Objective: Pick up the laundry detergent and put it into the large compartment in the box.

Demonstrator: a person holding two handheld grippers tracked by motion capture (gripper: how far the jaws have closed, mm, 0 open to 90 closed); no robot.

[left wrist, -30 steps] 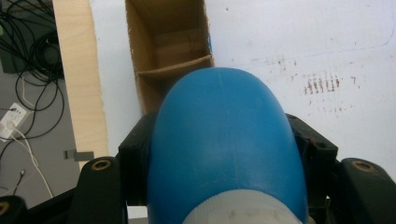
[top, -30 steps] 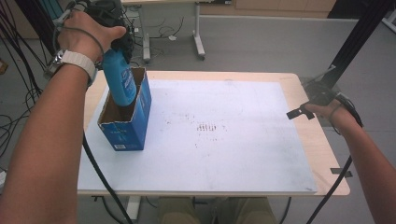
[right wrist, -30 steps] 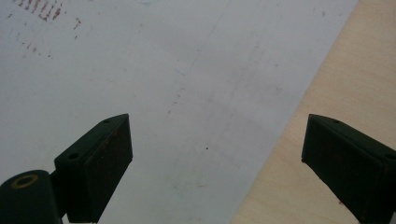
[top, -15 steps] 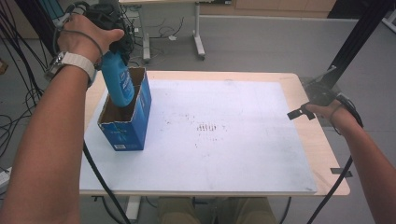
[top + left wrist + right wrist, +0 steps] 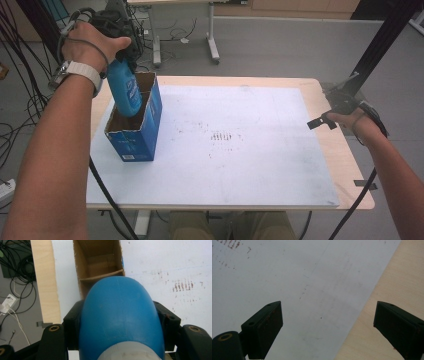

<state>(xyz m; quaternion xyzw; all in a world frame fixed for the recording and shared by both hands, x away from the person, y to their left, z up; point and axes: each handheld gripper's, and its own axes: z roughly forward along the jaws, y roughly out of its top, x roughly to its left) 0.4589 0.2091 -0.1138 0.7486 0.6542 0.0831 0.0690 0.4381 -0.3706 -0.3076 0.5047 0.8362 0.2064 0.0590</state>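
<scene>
Holding a blue bottle [image 5: 124,89] near its white cap end, the left gripper [image 5: 120,47] has its jaws closed on both sides of the bottle body, as the left gripper view shows clearly. The bottle hangs with its rounded bottom down, tilted a little, and its lower part is already inside the open cardboard box [image 5: 134,131] that stands at the left side of the white mat [image 5: 250,150]. I judge the work to be past the middle: the bottle is picked and brought to the box, but it is not yet released.

The right gripper [image 5: 320,121] waits well apart at the right edge of the table [image 5: 345,155], with its jaws wide and nothing between them.

The box has a cardboard divider [image 5: 101,276] inside. Whether the bottle already touches the box floor I cannot tell, because the walls hide it. The print on the bottle label is too small to read.
</scene>
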